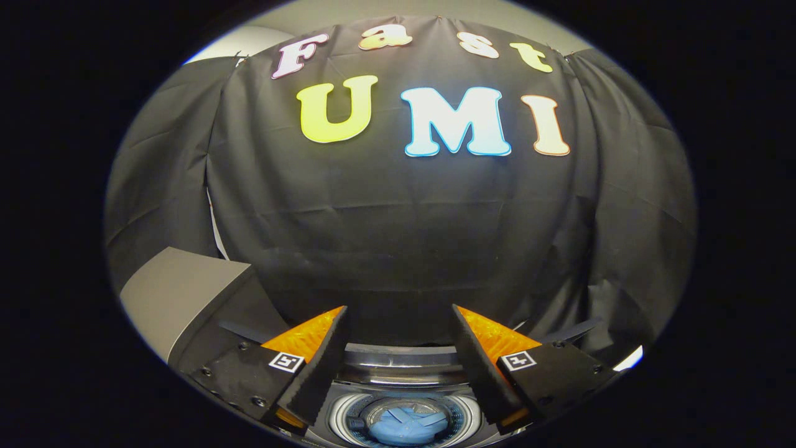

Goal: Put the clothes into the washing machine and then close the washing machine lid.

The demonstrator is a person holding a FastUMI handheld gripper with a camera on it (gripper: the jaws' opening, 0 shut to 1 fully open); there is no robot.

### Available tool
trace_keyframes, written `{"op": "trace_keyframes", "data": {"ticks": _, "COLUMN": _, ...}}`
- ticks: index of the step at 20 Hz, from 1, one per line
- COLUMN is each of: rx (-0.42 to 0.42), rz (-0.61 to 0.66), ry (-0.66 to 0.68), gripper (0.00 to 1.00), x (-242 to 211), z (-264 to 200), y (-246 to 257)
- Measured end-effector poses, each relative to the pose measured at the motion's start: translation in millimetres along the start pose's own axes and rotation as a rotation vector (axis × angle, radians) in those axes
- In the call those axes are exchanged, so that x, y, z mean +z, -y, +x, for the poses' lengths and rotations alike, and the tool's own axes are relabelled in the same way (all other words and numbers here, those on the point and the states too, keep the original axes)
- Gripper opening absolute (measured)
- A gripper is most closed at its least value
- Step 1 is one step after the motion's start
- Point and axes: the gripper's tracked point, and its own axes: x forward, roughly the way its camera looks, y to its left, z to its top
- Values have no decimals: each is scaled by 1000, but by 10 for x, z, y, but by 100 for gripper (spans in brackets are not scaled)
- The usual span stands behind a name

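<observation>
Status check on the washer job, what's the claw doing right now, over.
Claw open, holding nothing, above the washing machine. Blue clothes already in the drum. Lid up, not yet closed.

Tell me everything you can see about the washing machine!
The washing machine sits low, below and between the fingers of the open gripper, in front of the black cloth wall. It is a top-loader with a shiny silvery rim and a round drum with a pale ring. A blue piece lies at the drum's bottom. The grey lid stands raised beside it. Nothing grips it.
</observation>
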Motion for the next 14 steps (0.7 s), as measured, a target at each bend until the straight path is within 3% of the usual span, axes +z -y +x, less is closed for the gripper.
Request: {"op": "trace_keyframes", "data": {"ticks": 14, "rx": -9, "rz": -6, "ry": 76, "gripper": 99, "x": -280, "z": -391, "y": -29}}
